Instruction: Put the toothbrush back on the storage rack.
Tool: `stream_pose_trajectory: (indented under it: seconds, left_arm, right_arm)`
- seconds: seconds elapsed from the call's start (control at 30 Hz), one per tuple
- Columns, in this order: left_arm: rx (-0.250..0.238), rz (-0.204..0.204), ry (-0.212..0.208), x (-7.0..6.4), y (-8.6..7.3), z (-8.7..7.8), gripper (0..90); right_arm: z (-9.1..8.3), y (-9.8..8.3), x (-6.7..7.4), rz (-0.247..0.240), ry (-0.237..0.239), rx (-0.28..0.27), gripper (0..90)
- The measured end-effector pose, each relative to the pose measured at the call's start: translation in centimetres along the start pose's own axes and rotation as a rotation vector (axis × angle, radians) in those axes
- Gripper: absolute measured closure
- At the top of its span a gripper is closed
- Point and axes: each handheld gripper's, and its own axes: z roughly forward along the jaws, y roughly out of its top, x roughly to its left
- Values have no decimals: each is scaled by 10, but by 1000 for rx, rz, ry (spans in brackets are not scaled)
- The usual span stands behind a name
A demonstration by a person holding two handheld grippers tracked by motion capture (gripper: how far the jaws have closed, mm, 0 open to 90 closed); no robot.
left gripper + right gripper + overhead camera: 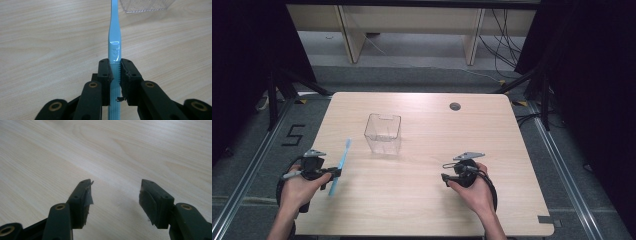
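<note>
Left gripper [115,68] pinching a light-blue plastic toothbrush [114,42]; right gripper [115,192] spread over bare tabletop.

The left jaws press on the ribbed handle, and the toothbrush runs straight ahead of them, low over the pale wooden table [492,210]; whether it touches the surface cannot be told. A clear, square plastic container [383,133] stands upright ahead and to the right of this gripper. The right gripper, well apart, holds nothing between its jaws.
</note>
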Motion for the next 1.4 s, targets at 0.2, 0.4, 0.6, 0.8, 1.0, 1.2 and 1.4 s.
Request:
stream_pose_trajectory:
  seconds: [0.2, 0.4, 0.6, 0.8, 1.0, 1.2, 1.4]
  left_arm:
    - [-61, -11, -3, 0, 0, -4, 783]
    - [-141, -22, -15, -1, 2, -5, 783]
    - [-211, -38, -12, -2, 4, -8, 784]
    - [-238, -47, -16, -3, 4, -9, 784]
    - [-264, -40, -15, -4, 6, -10, 784]
    - [-297, -37, -18, -3, 6, -10, 784]
    - [-337, -31, -20, -3, 8, -11, 784]
  right_arm:
    - [-3, 0, -1, 12, 13, -13, 435]
    - [-5, 1, 0, 19, -5, -14, 435]
    - [-5, 1, 1, 30, -5, -11, 435]
    - [-5, 1, 0, 21, -6, -16, 435]
    - [-5, 1, 1, 28, -4, -20, 435]
    - [-4, 1, -1, 0, -2, -33, 436]
    - [-5, 1, 0, 25, -4, -32, 437]
